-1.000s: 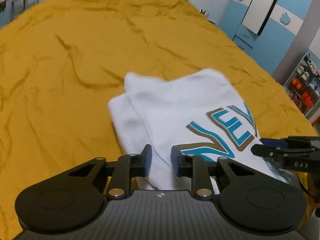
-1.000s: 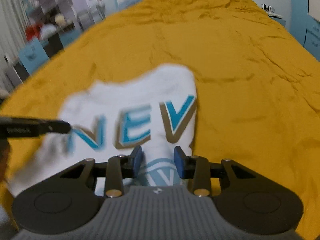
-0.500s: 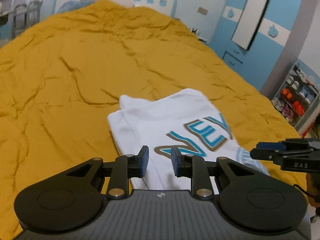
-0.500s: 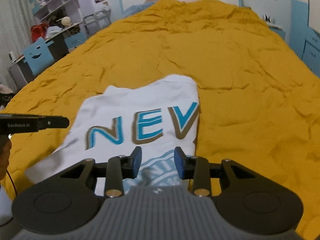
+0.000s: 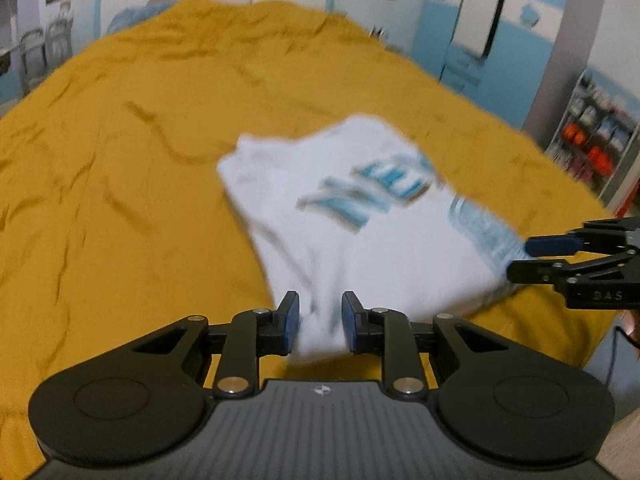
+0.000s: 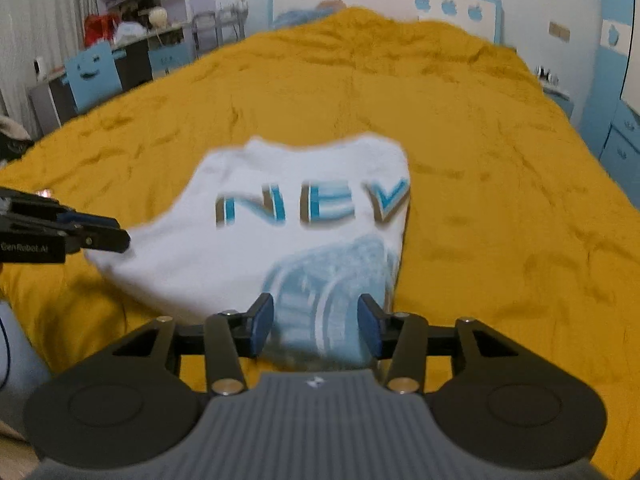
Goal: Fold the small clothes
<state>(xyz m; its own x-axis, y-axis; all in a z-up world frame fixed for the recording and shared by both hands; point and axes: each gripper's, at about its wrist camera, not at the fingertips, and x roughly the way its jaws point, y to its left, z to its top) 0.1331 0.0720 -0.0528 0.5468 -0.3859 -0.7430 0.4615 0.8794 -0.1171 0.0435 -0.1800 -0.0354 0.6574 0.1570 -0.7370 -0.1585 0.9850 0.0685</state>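
A: What's changed vs a sec ago?

B: Both grippers are wider apart now. Left gripper [image 5: 319, 322] was nearly closed on the near-left corner of the shirt [image 5: 360, 240]; now its jaws are spread w/ cloth loose between, prob. touching neither pad. Right gripper [image 6: 316, 326] same deal, jaws spread even wider around the near-right edge. Frames are blurred, so stuff's moving.

A: Meaning for the fold?

B: Looks like a release: a fold step just laid down, I'd say. Shirt sits as a folded white rectangle, "NEV" print up. Next fold not begun.

A: Where's the shirt?

B: On the bedspread [image 5: 120, 200], near edge of the bed, just ahead of both grippers.

A: Surface, room, L to R?

B: Mustard bedspread, creased, soft. Left: desk [image 6: 100, 72] w/ blue smiley chair, shelves behind. Middle: headboard [image 6: 400, 0] w/ apple shapes. Right: blue wardrobe [image 5: 472, 20], then a rack [image 5: 592, 136] of small stuff.
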